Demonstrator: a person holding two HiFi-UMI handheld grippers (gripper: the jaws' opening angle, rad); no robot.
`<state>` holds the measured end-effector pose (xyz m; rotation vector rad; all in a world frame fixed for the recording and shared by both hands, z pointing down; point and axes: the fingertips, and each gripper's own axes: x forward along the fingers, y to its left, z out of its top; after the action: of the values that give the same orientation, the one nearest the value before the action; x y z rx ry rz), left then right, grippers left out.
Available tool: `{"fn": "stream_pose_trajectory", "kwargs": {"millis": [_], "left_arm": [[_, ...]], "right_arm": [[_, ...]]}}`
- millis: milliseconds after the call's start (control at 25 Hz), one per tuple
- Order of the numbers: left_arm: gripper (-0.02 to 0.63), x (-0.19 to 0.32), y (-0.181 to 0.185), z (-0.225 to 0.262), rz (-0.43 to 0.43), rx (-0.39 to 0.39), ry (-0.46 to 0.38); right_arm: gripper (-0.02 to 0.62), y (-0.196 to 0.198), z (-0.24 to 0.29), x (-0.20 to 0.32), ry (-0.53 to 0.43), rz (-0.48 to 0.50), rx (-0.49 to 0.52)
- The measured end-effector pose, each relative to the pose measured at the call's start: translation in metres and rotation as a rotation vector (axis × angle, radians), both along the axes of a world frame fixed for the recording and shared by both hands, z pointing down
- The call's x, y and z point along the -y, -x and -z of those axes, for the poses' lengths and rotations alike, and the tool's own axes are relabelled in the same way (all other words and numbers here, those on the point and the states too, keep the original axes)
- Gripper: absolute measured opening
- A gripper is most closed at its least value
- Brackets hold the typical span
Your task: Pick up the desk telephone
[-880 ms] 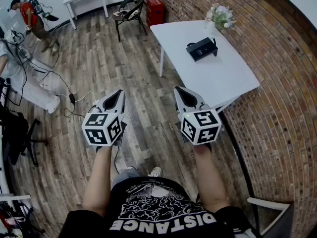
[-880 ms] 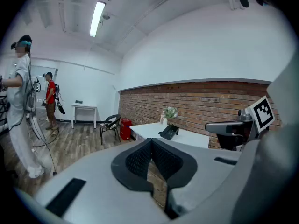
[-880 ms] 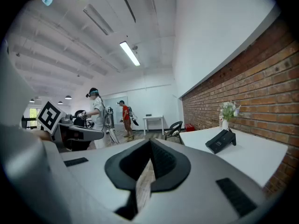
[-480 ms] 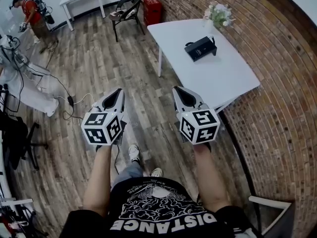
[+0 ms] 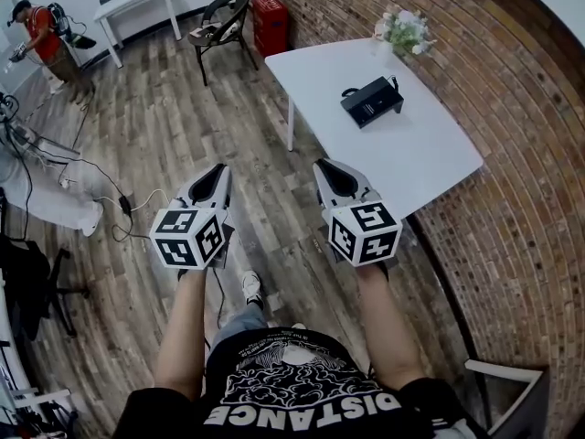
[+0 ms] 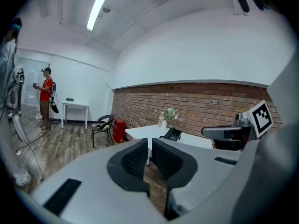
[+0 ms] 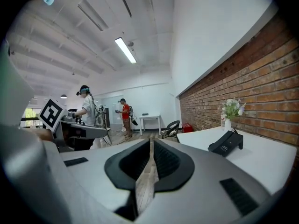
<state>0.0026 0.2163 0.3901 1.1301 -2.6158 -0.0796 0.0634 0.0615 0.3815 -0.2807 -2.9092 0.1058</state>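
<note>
Telephone (image 5: pixel 372 101), black, sits on a white worktop (image 5: pixel 416 158) that stands along a brick wall (image 5: pixel 521 154), with a vase of flowers (image 5: pixel 402 31) near it at the worktop's far end. The person wearing the head camera stands on a wooden floor (image 5: pixel 174 126) short of the worktop's near corner, arms stretched forward, a gripper in each hand. The left gripper (image 5: pixel 217 174) and the right gripper (image 5: pixel 329 168) are held side by side over the floor, each topped by its cube of square markers and pointing slightly downward. Both are clenched, jaws together with nothing between them. The right gripper is the nearer of the two to the worktop, yet both are well apart from the telephone, which shows in each gripper view beyond the jaws and to their right. Past the worktop's far end a dark chair (image 5: pixel 222 24) stands beside a red crate (image 5: pixel 267 22) set against the wall. A smaller white table (image 5: pixel 132 0) stands at the back of the room, and a person in a red top (image 5: pixel 41 37) stands to its left. Cables (image 5: pixel 123 201) trail across the floor to the left of the grippers
</note>
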Motion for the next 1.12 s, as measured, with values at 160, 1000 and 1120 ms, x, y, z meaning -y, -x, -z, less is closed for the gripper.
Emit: {"fn": "stream_pose_trajectory", "kwargs": {"millis": [160,1000,1120], "left_arm": [[0.011,0.004,0.04,0.002,-0.023,-0.006,-0.007],[0.114,-0.003,0.217,-0.007,-0.151,-0.053,-0.027],[0.136,-0.002,0.233,-0.007,-0.163,-0.052,-0.032]], "right_arm": [[0.003,0.037,-0.001,0.0,-0.004,-0.015,-0.01],[0.094,0.199,-0.007,-0.017,-0.016,-0.112,-0.049],[0.108,0.208,-0.007,-0.016,-0.015,-0.132,-0.049]]}}
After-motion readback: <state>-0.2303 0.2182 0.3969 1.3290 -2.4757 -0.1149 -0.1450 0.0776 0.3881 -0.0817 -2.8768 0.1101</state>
